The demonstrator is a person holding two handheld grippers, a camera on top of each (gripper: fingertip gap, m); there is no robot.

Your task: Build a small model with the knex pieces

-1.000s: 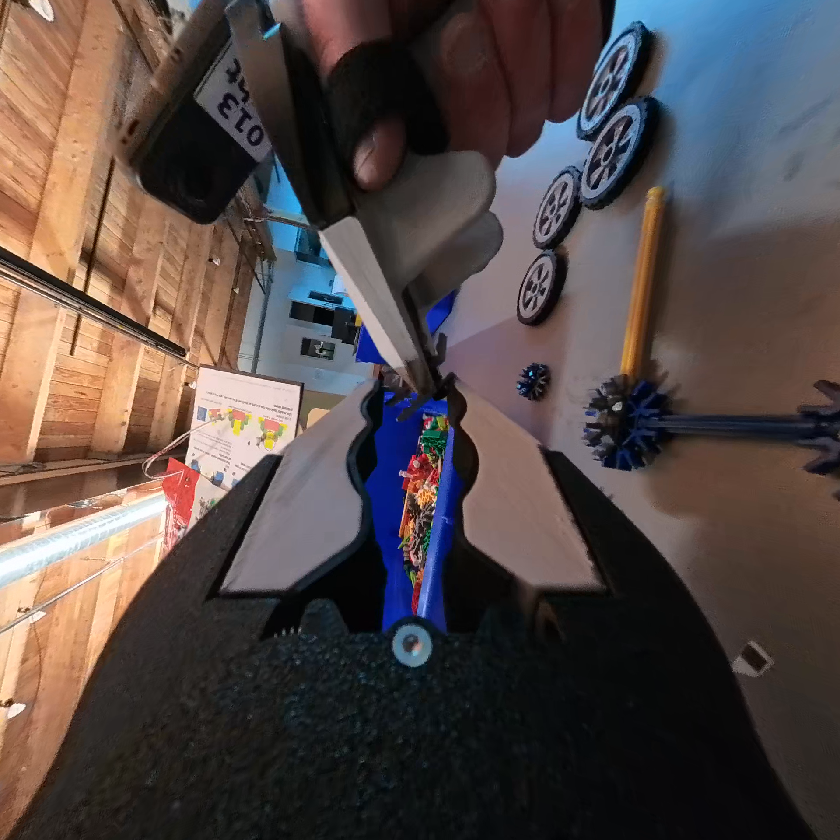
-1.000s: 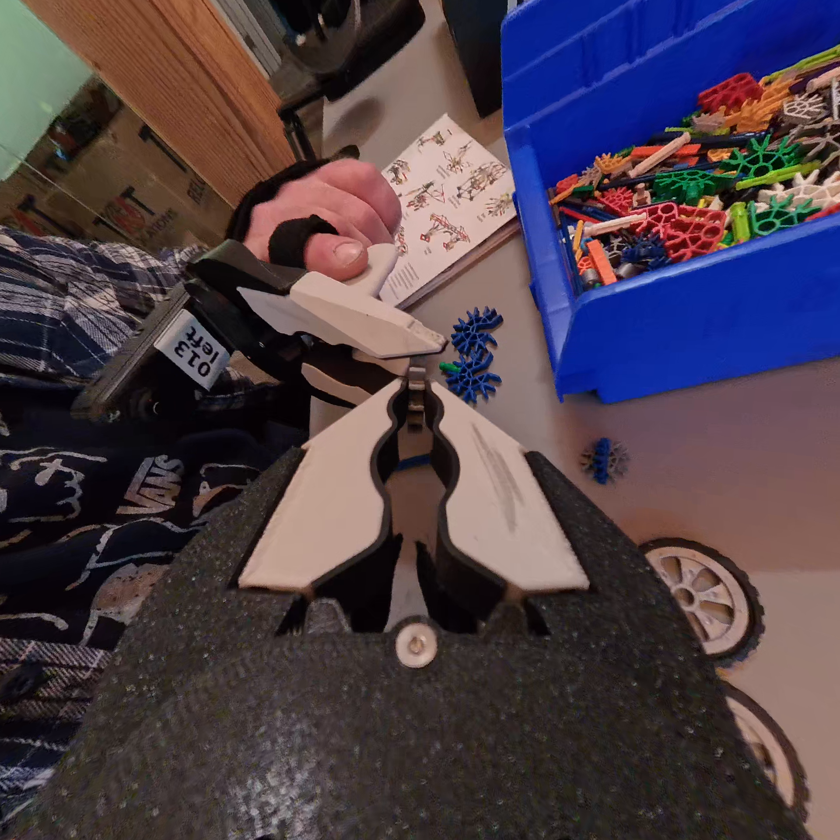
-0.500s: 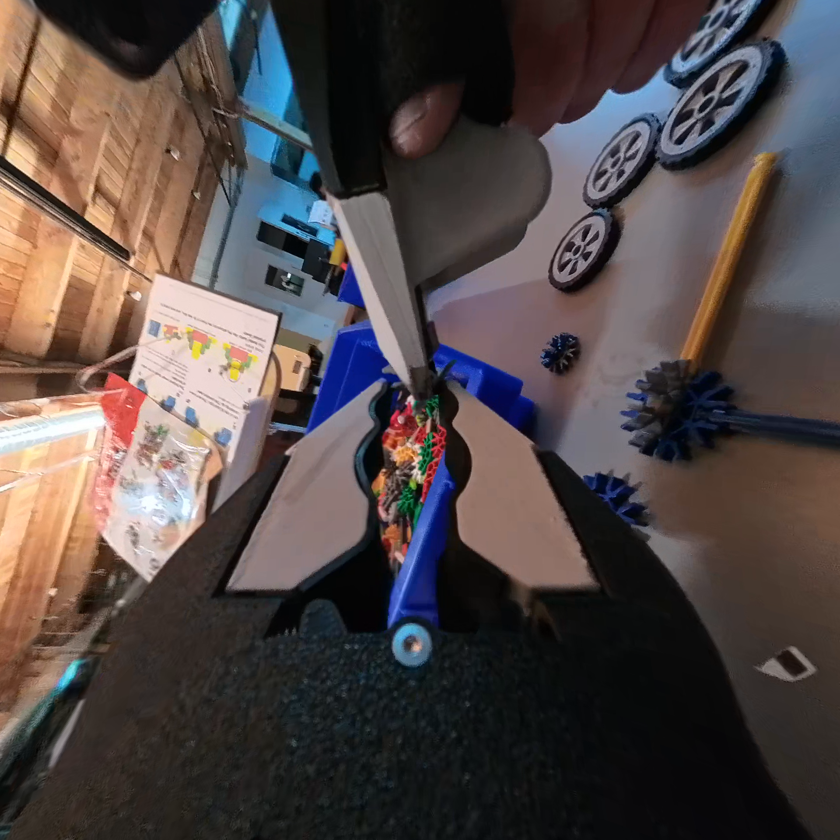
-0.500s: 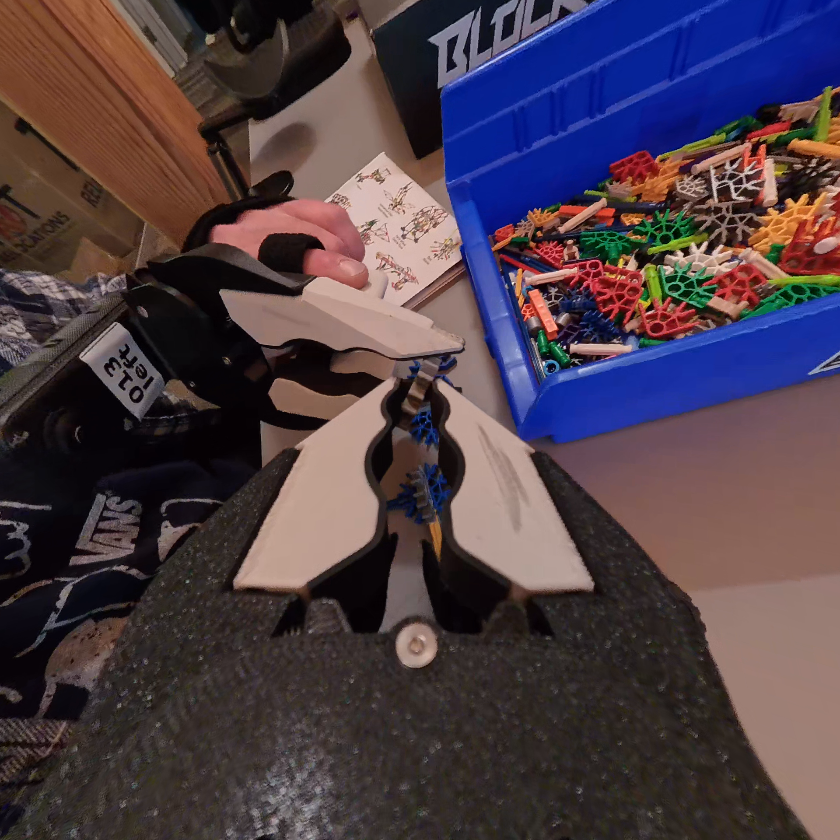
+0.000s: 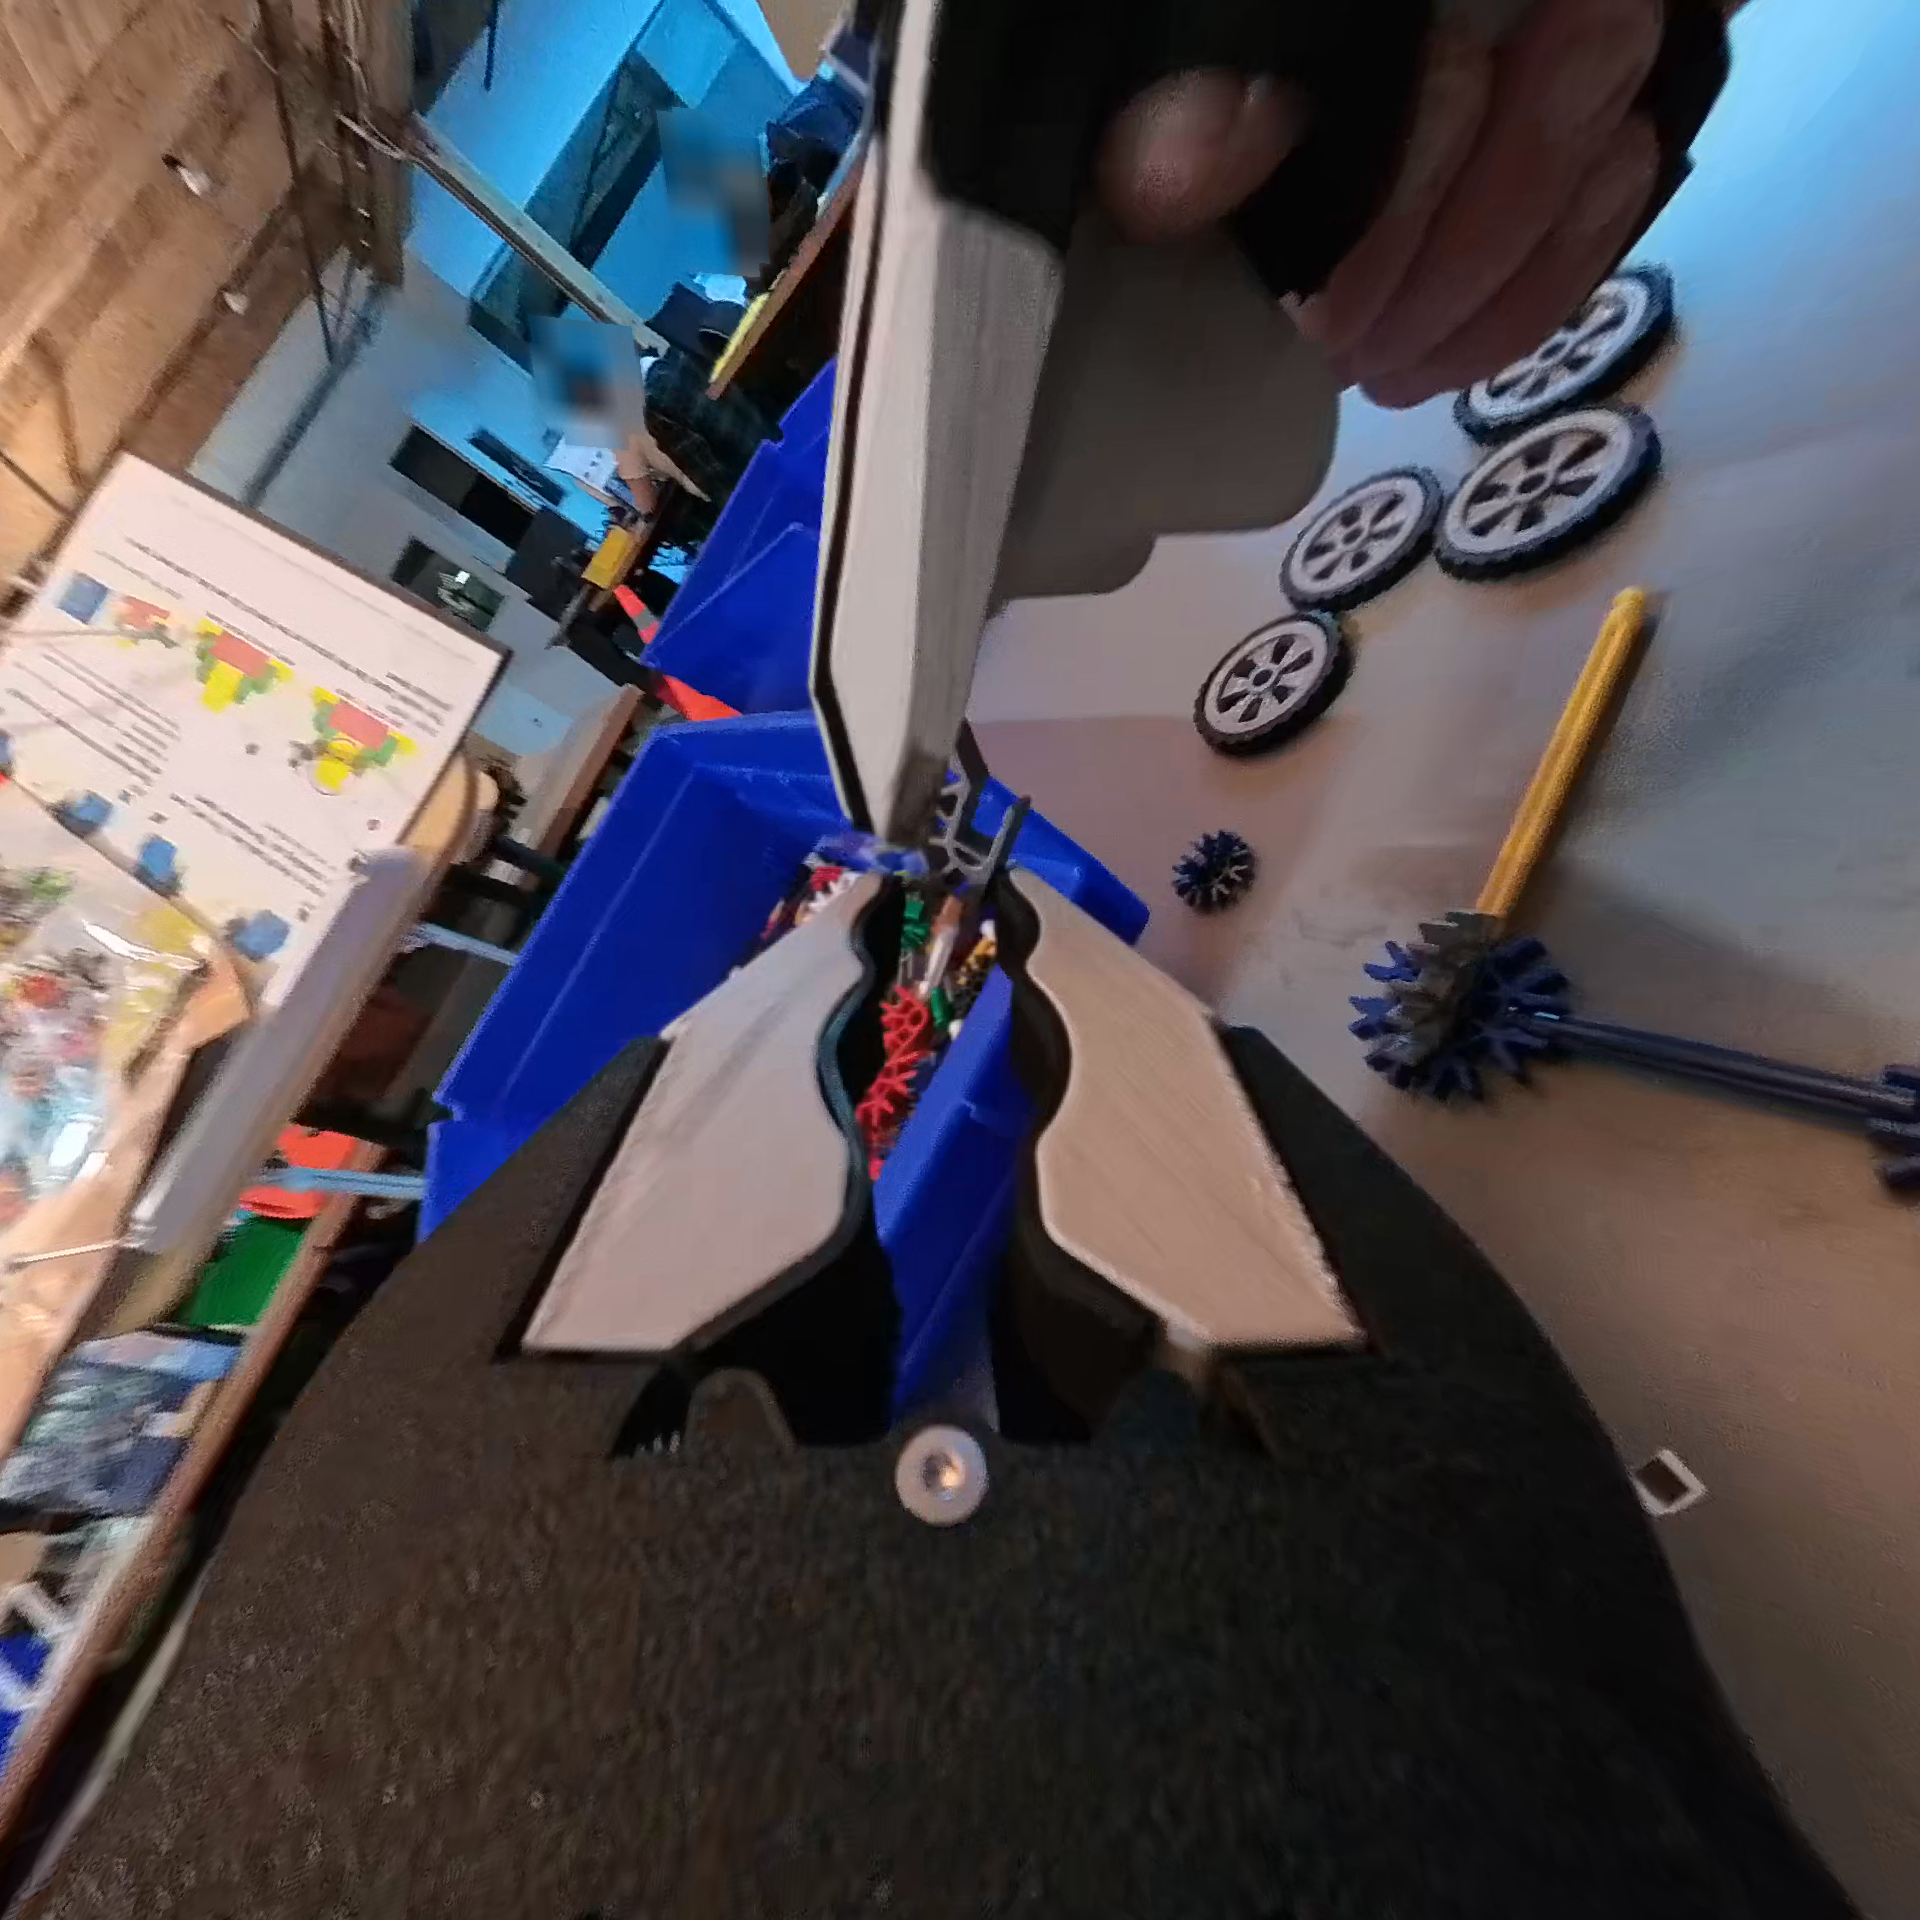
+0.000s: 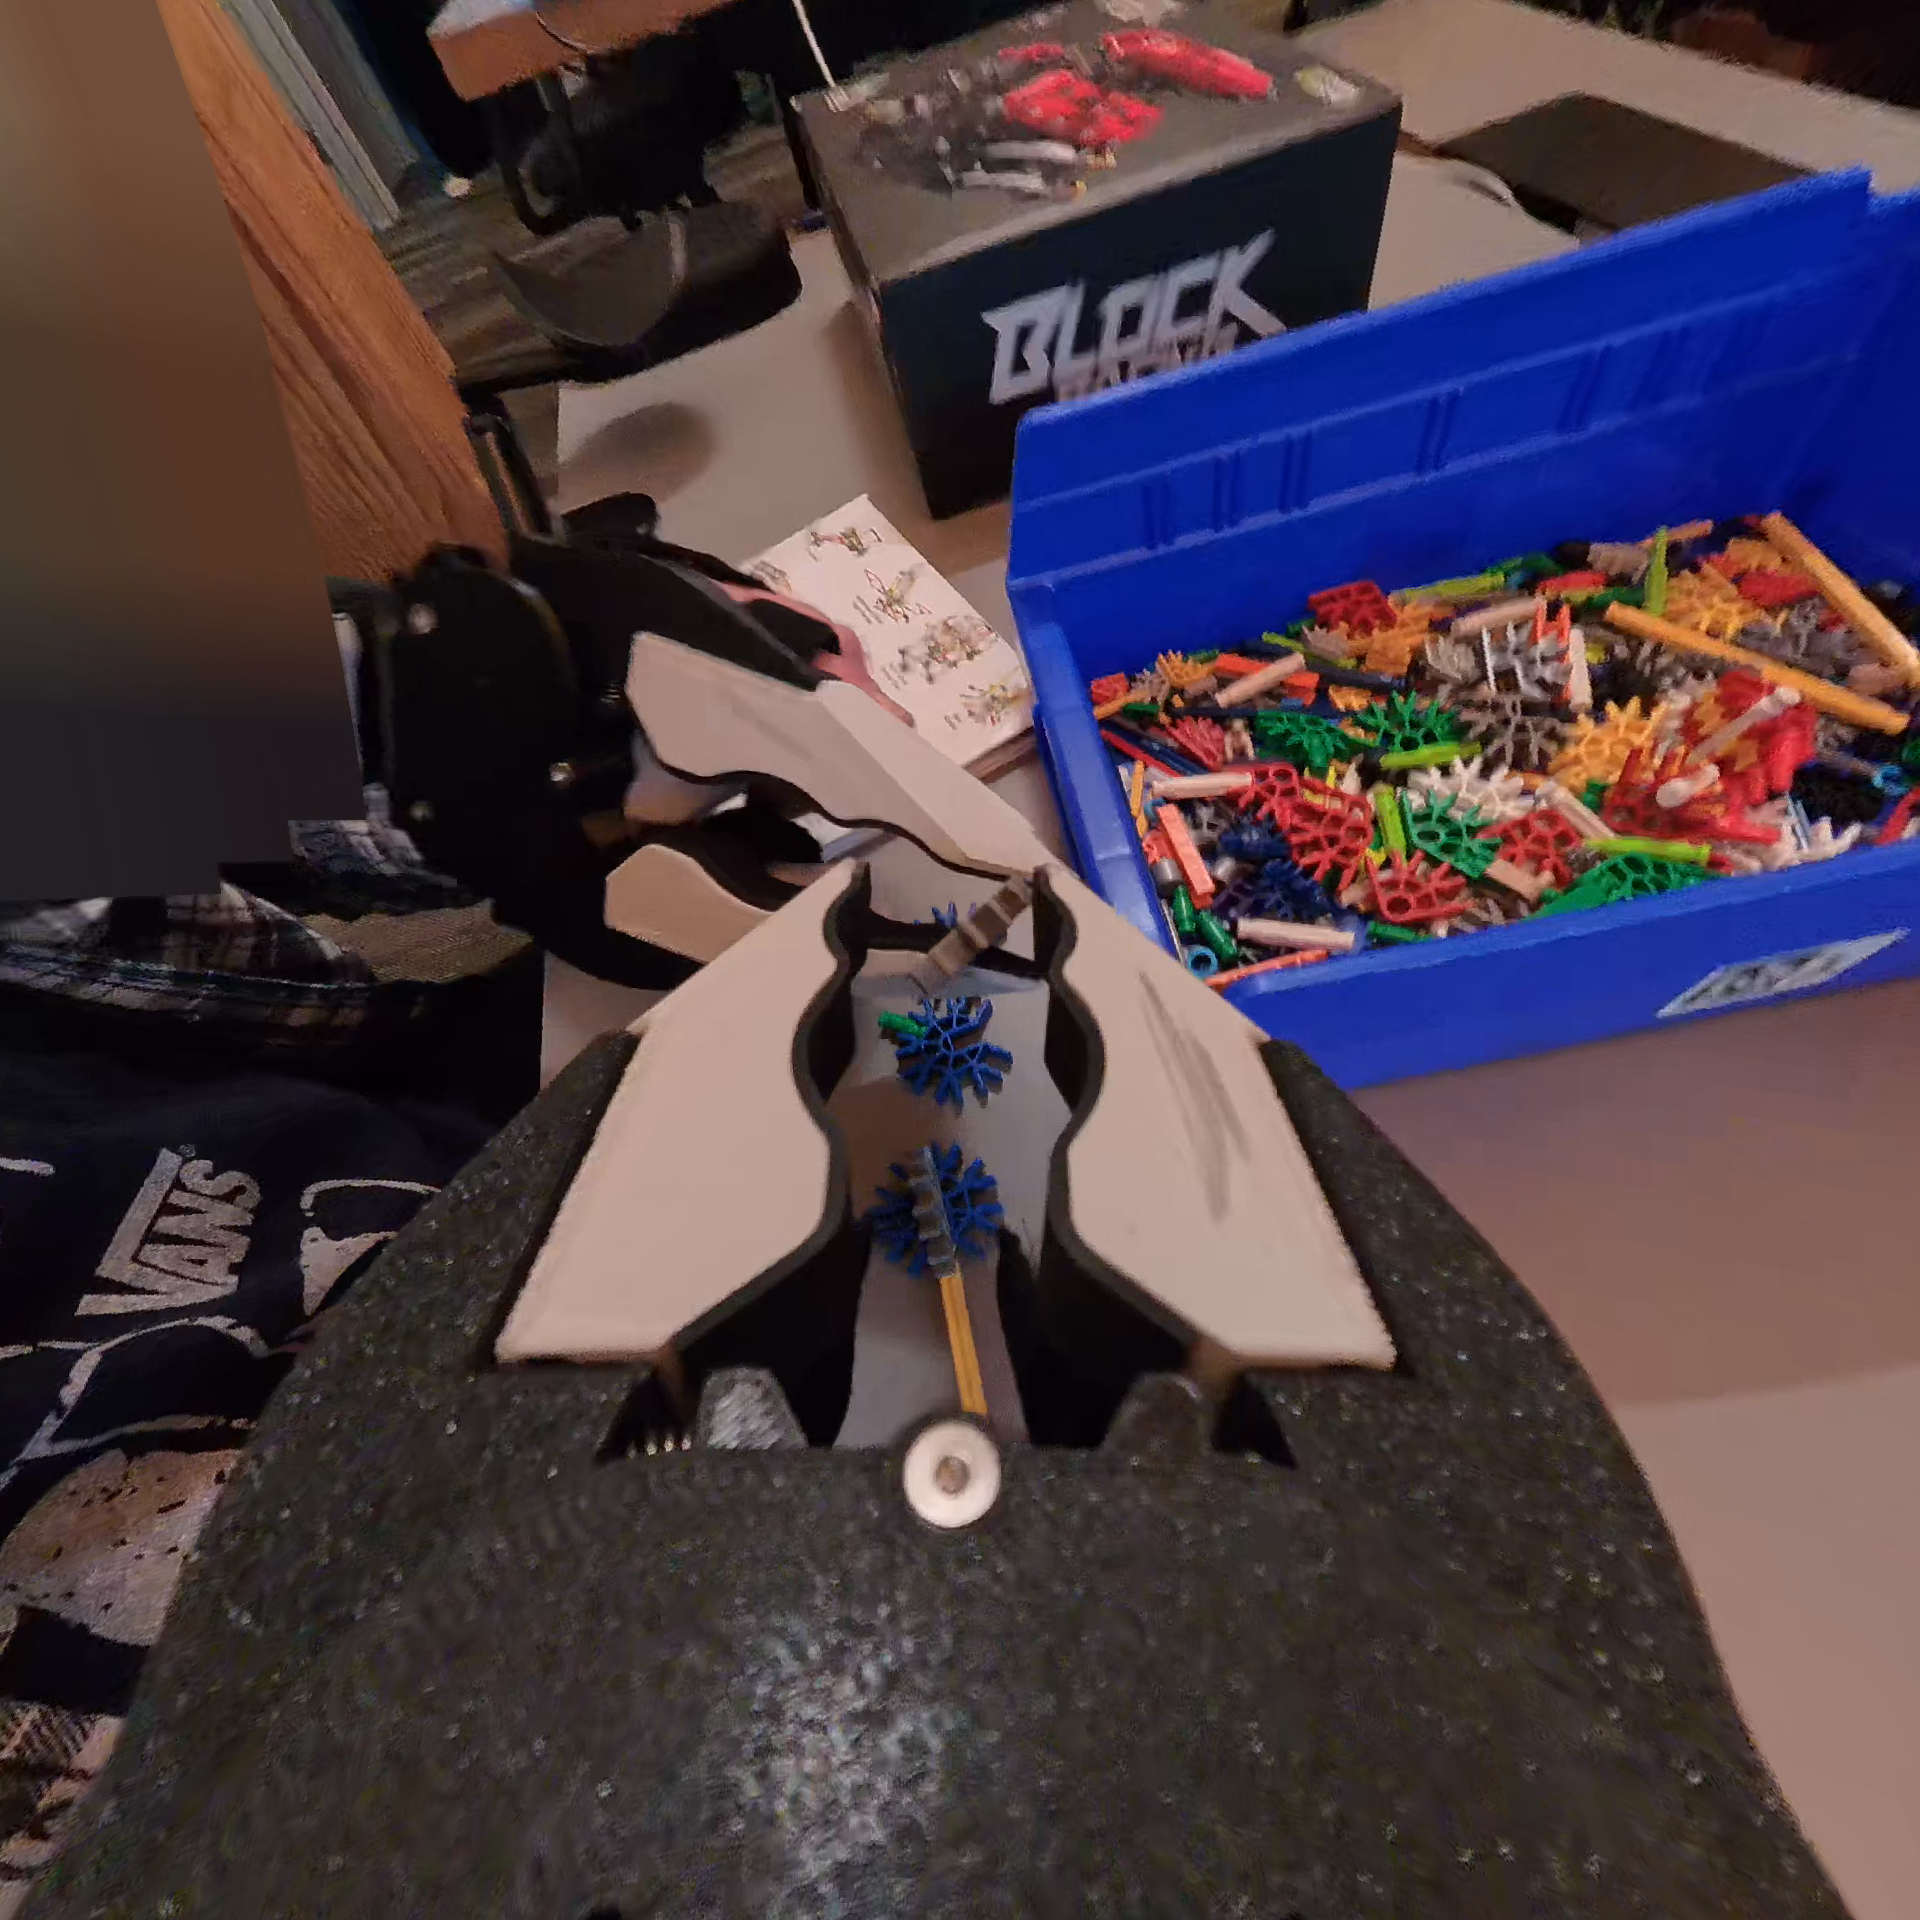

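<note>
A small grey spoked connector [image 6: 977, 925] sits tilted between my two grippers above the table. My left gripper [image 5: 948, 894] is shut on it across its spokes; the connector shows at its tips in the left wrist view [image 5: 961, 821]. My right gripper [image 6: 948, 888] stands open around the same piece, which leans against its right fingertip. In the right wrist view the left gripper's upper finger [image 6: 831, 748] comes in from the left. In the left wrist view the right gripper's finger [image 5: 914, 520] comes down from above, with a hand [image 5: 1455, 208] on it.
A blue bin [image 6: 1455, 436] of mixed coloured pieces stands beyond the grippers. On the table lie a blue connector [image 6: 951, 1044], a blue-and-grey hub on a yellow rod [image 5: 1455, 1008], several wheels [image 5: 1268, 681], a booklet [image 6: 914, 623] and a dark box [image 6: 1091, 208].
The right gripper's fingers have spread apart from the grey connector they were pinching. Both grippers rose and tilted, and the bin now fills more of both views.
</note>
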